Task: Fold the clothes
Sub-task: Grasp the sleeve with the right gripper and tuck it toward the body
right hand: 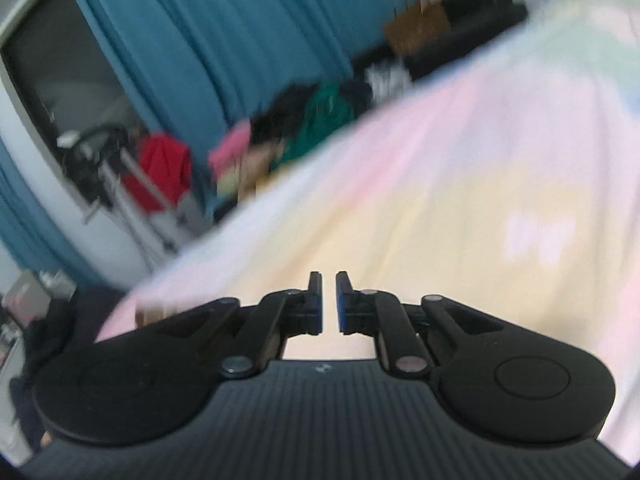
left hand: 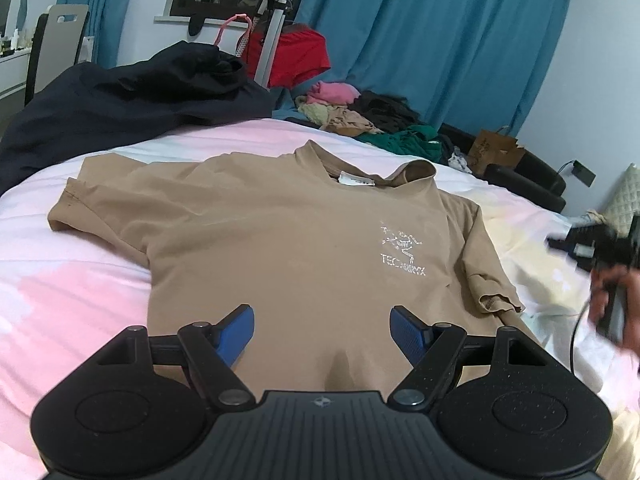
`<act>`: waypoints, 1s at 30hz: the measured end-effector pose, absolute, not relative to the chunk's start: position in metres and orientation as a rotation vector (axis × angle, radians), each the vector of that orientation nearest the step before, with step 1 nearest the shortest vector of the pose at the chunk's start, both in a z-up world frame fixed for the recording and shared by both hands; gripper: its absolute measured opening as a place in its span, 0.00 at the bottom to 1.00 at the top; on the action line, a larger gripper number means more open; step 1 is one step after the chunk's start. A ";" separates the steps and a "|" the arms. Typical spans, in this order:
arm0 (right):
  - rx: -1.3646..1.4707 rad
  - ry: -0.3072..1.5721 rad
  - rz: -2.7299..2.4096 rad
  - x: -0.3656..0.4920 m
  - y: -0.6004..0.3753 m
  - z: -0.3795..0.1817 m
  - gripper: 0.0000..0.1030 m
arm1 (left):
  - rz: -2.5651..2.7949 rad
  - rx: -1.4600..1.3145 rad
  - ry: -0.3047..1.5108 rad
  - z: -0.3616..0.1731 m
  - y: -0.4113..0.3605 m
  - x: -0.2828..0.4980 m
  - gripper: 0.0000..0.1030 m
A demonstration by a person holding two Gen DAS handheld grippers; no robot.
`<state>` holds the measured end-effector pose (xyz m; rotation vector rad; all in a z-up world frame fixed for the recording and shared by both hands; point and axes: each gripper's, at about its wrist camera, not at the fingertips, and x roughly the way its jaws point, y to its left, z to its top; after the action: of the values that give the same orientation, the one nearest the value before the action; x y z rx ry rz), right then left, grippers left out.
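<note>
A tan T-shirt [left hand: 288,240] with a white chest logo [left hand: 402,252] lies flat and face up on the pastel bed sheet [left hand: 80,280], collar toward the far side. My left gripper [left hand: 322,312] hovers over the shirt's lower middle, jaws wide open and holding nothing. At the right edge of the left wrist view, a hand [left hand: 616,304] holds the other gripper, blurred, beside the shirt's right sleeve [left hand: 492,280]. In the right wrist view, my right gripper [right hand: 328,280] has its pads nearly together with nothing between them, above the bare sheet [right hand: 480,200]. That view is motion-blurred and the shirt does not show in it.
A dark navy garment [left hand: 120,108] lies heaped at the bed's far left. A pile of mixed clothes [left hand: 360,112] sits beyond the far edge, with a red garment [left hand: 296,56] on a metal rack. A brown paper bag [left hand: 496,152] and blue curtains [left hand: 440,40] stand behind.
</note>
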<state>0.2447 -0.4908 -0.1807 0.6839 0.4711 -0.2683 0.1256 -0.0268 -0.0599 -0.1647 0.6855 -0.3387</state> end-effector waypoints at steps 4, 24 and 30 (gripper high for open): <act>0.795 0.507 -0.242 0.223 -0.471 -0.205 0.84 | -0.344 -0.165 0.680 -0.059 -0.024 0.121 0.76; 0.468 0.471 -0.277 0.258 -0.432 -0.170 0.08 | -0.363 -0.061 0.651 -0.055 -0.031 0.104 0.84; 0.336 0.458 -0.428 0.307 -0.491 -0.145 0.08 | -0.381 -0.102 0.678 -0.059 -0.031 0.114 0.84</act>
<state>0.3072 -0.4908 -0.1451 0.3364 0.4584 -0.4280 0.1143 -0.0307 -0.0586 -0.1020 0.6780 -0.3806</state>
